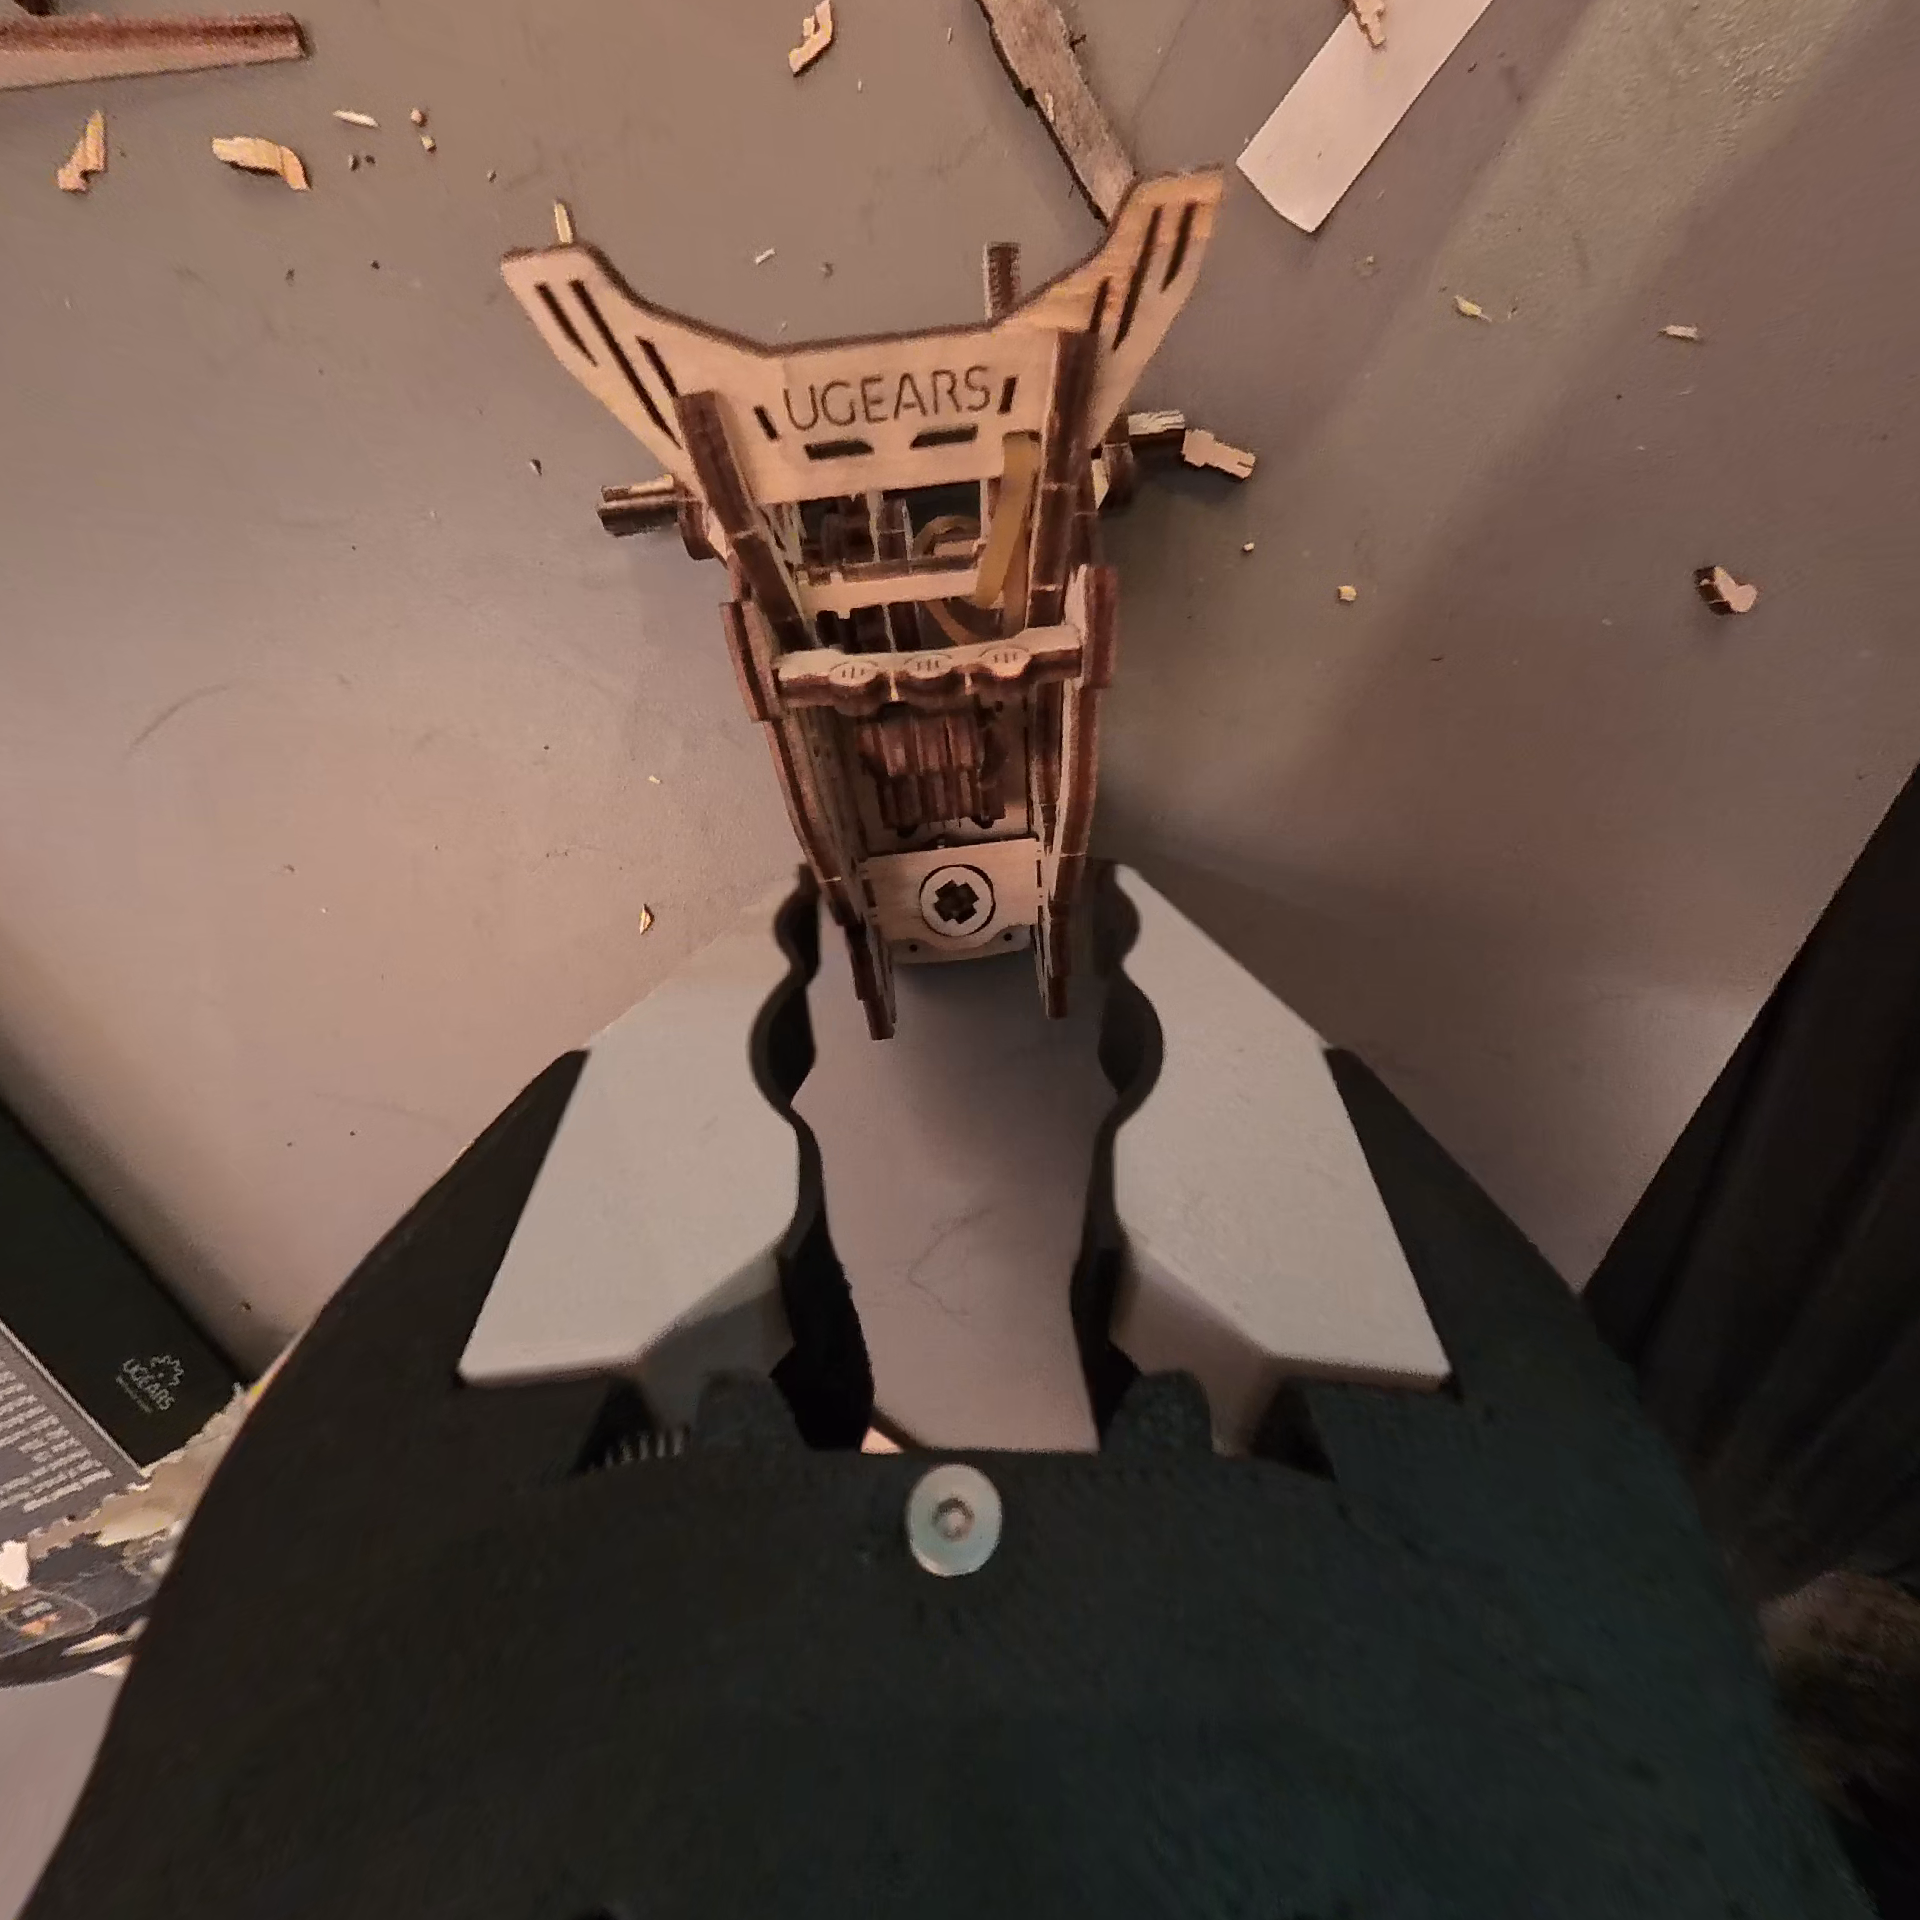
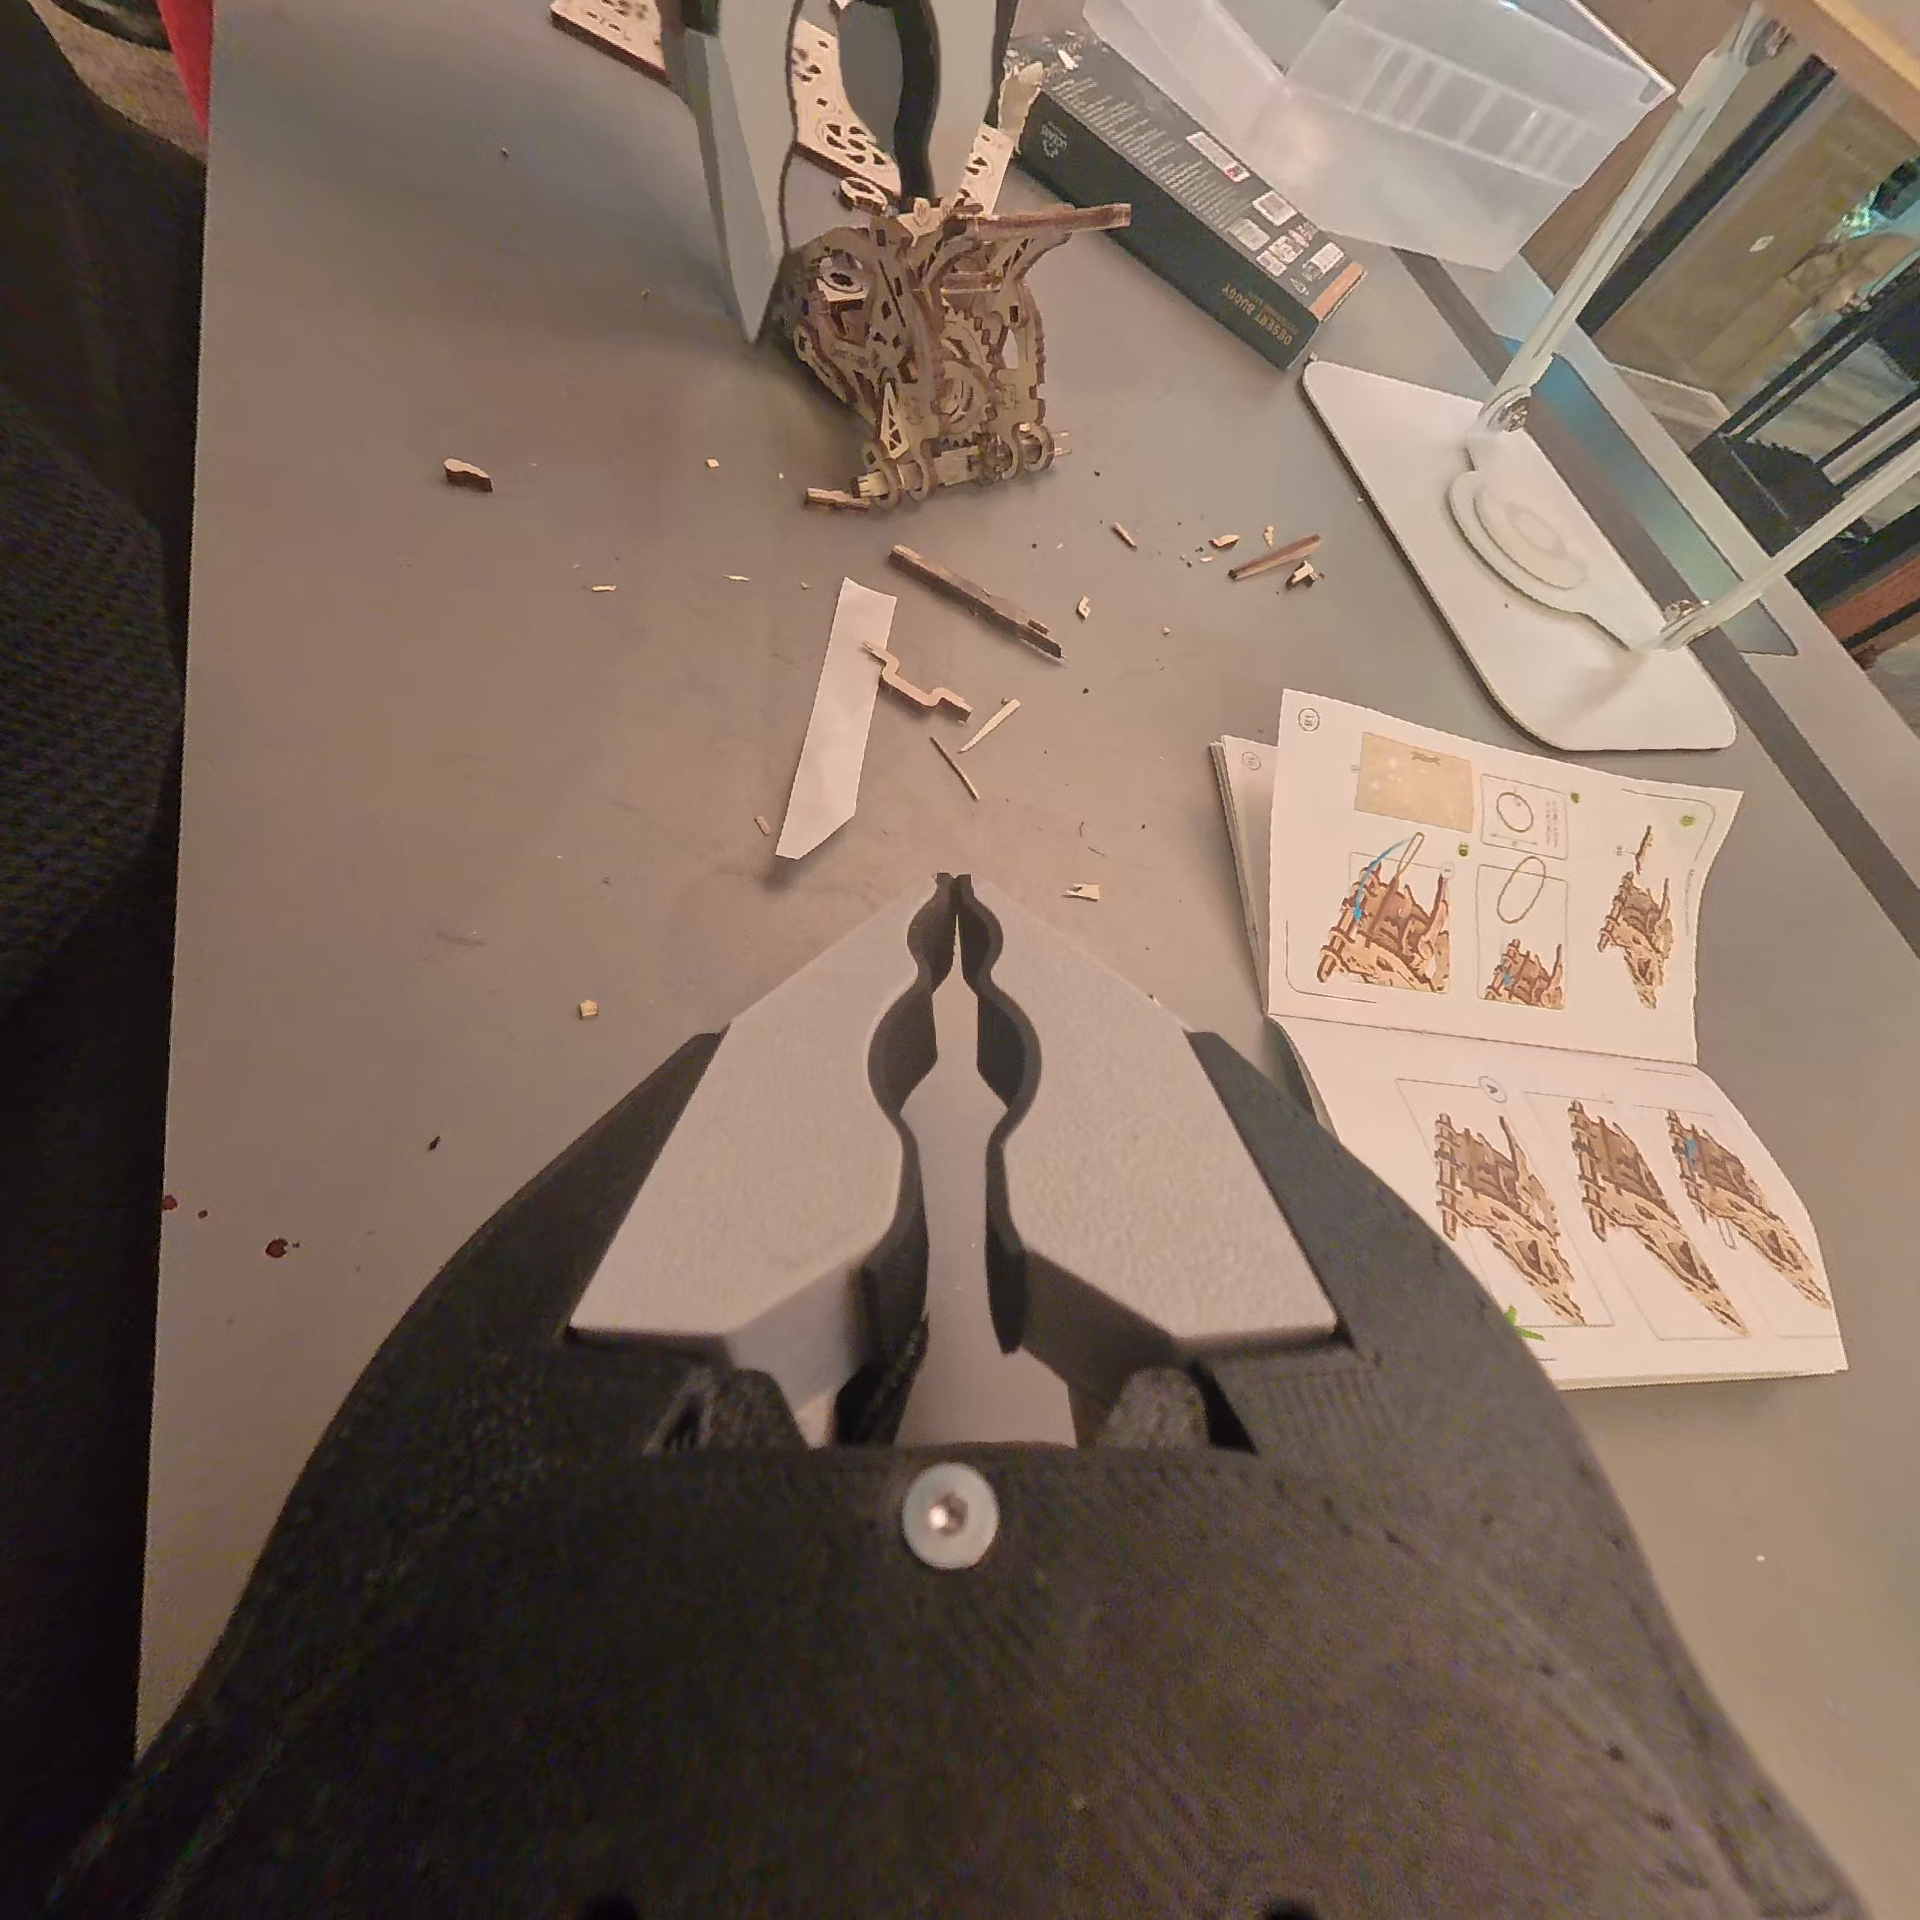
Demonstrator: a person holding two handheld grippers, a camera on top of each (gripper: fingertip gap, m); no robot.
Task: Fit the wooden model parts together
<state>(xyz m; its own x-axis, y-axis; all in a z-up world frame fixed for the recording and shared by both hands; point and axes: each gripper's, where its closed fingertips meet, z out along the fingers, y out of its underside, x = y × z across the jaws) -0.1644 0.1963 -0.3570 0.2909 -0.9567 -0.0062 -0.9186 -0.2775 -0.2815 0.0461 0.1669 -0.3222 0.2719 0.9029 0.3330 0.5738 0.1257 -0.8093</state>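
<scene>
The wooden model [image 1: 914, 436], a half-built light plywood frame with gears and a rubber band inside, stands on its far end on the grey table [image 1: 312, 623]. My left gripper [image 1: 961, 904] is shut on the model's near end, a finger against each side plate. In the right wrist view the model [image 2: 914, 343] stands at the back of the table, with the left gripper's fingers [image 2: 727, 177] coming down onto its top. My right gripper [image 2: 954, 894] is shut and empty, low over the table's middle and well short of the model.
A loose zigzag wooden part [image 2: 920, 694] lies by a white paper strip [image 2: 836, 717] and a dark stick [image 2: 977, 618]. An open instruction booklet [image 2: 1507, 1039] lies to the right. A dark box [image 2: 1174, 197], a clear container [image 2: 1455, 114] and a white stand base [image 2: 1507, 551] sit at the back right. Wood scraps lie scattered about. The grippers' ends are close to 20 centimetres from one another.
</scene>
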